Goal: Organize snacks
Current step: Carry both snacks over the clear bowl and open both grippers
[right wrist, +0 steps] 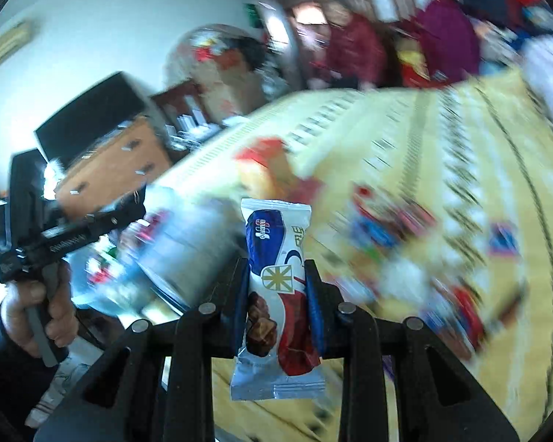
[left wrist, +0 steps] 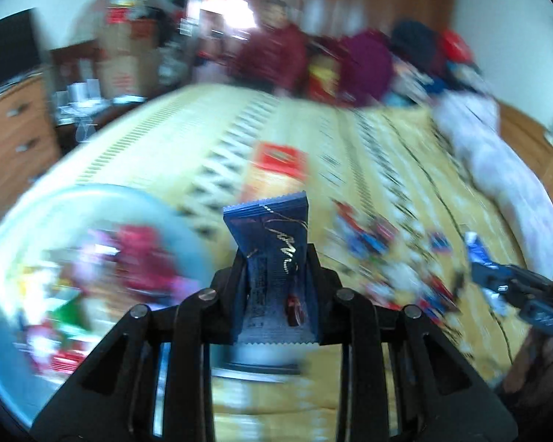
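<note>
Clamped between my left fingers (left wrist: 276, 269) stands a dark blue snack bar (left wrist: 274, 258), while my right fingers (right wrist: 276, 276) pinch a white, blue and red wrapped snack (right wrist: 276, 294), both held above the yellow patterned bed (left wrist: 368, 140) where blurred loose snacks (left wrist: 379, 235) lie beside a pale blue bowl (left wrist: 188, 228)

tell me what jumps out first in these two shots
Each view is dominated by a snack clamped upright between shut jaws at centre: a dark blue wrapper in the left gripper, a white, blue and red wrapper in the right gripper. Behind, blurred loose snacks scatter across a yellow patterned bedspread.
</note>
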